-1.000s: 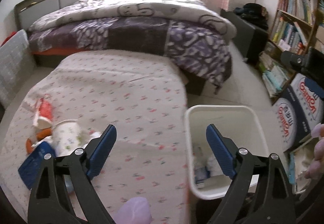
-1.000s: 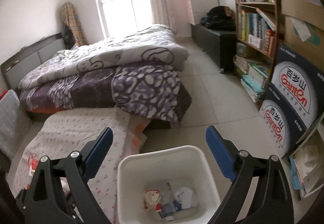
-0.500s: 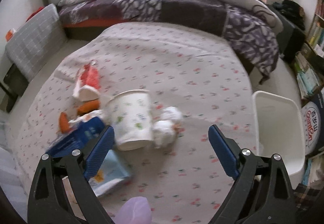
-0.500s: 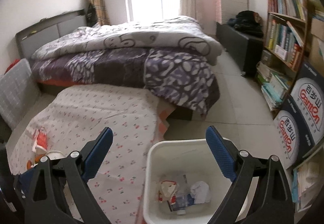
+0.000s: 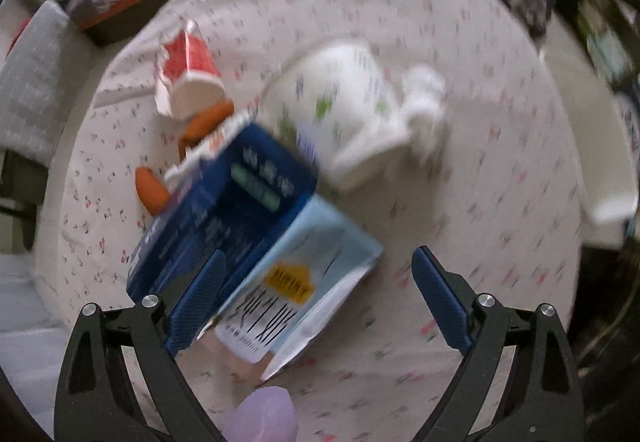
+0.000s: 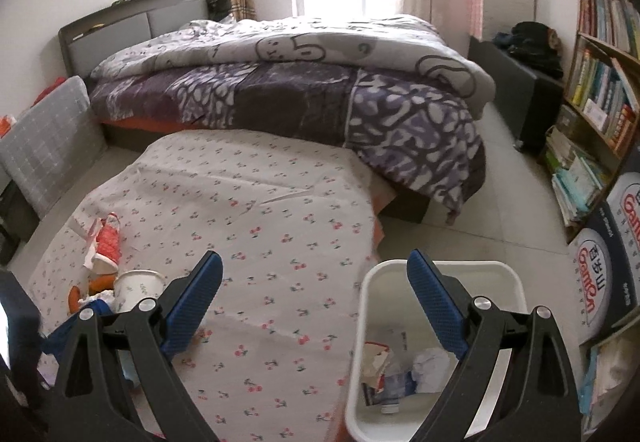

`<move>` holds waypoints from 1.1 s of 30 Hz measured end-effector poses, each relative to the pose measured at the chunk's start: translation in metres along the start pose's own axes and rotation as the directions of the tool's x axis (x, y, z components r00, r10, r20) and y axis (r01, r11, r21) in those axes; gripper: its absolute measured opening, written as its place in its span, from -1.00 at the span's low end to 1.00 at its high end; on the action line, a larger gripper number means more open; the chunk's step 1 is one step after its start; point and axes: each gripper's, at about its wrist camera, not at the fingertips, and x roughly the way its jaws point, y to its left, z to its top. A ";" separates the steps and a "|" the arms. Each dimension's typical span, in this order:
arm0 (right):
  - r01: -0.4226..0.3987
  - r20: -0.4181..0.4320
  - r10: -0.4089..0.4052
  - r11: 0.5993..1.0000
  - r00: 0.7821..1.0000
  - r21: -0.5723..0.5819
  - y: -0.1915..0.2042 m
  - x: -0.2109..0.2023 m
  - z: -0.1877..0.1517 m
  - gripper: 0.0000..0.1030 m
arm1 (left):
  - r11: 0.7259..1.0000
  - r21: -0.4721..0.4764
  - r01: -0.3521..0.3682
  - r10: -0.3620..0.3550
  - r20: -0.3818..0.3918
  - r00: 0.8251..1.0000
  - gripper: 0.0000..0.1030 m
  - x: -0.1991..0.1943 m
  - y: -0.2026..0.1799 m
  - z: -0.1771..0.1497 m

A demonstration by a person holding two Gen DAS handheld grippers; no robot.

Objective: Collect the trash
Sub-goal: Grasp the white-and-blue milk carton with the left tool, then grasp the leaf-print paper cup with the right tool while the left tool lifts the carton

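Left wrist view: left tongs [image 5: 316, 292] were spread wide over a blue packet [image 5: 224, 218]; closing was needed; right tongs [image 6: 314, 292] were spread, empty, above the bin [image 6: 360, 342].

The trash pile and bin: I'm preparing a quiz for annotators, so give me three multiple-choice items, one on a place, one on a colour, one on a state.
1. Where does the white bin stand?
A. on the bed
B. on the floor beside the cherry-print sheet
C. on the bookshelf

2. What colour is the box lying beside the paper cup?
A. dark blue
B. green
C. yellow

3. How is the left gripper?
A. shut on the cup
B. shut on the box
C. open, holding nothing

Answers:
1 B, the right wrist view shows it on the tiles at the sheet's edge.
2 A, its top face is navy.
3 C, its fingers stand wide apart above the light blue packet.
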 end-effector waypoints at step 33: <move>-0.348 -0.384 0.282 0.931 0.879 -0.113 0.163 0.105 -0.044 0.77 | 0.898 -0.389 0.207 -0.082 0.315 0.946 0.16 -0.093 0.125 -0.037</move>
